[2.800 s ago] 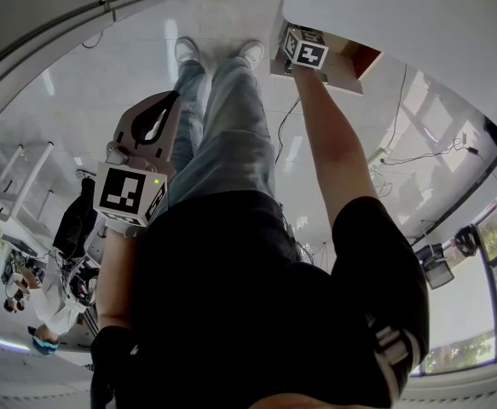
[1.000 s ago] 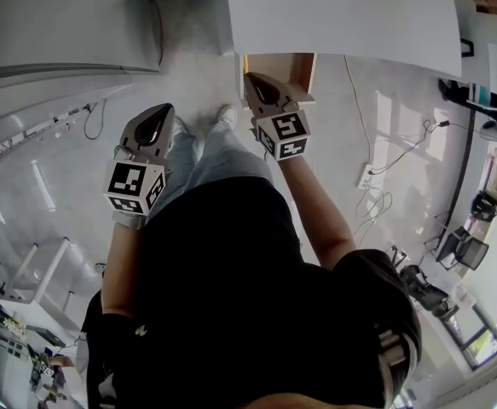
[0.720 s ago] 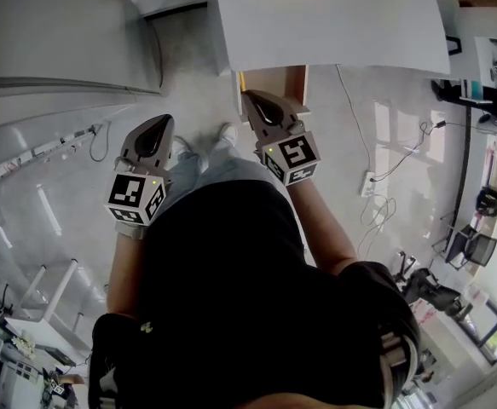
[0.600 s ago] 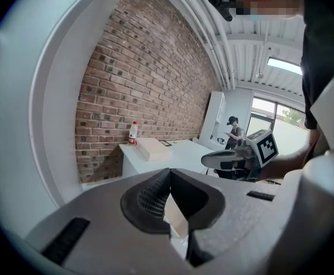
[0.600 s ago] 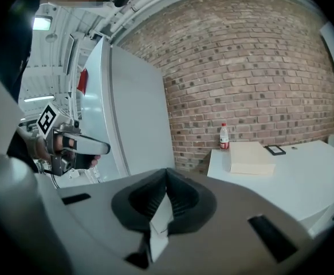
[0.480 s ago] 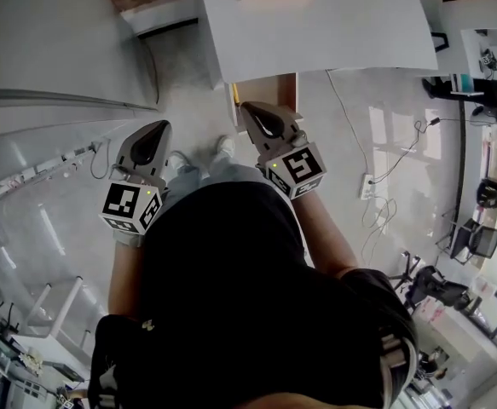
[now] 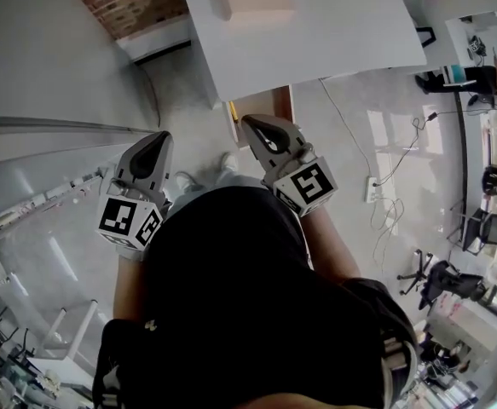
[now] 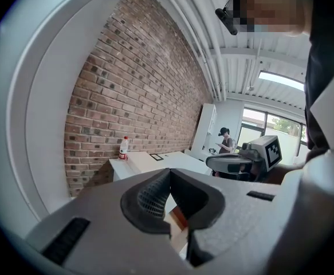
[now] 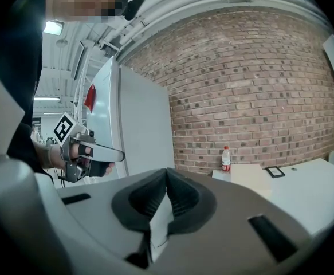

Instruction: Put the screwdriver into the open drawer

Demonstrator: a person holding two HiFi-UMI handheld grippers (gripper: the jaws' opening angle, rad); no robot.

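Left gripper centre-left, jaws together, empty. Right gripper at centre, jaws together, empty, just below open drawer at white table edge.

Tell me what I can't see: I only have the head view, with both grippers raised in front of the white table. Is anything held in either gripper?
Observer: Nothing in the right one. In the right gripper view, the right gripper has its jaws shut together with nothing between them.
Operator: And the left?
Observer: The left gripper view shows the left gripper shut and empty as well.
Operator: What is at the far end of the table?
Observer: A bottle with a red cap stands upright on the white table, close to the brick wall.
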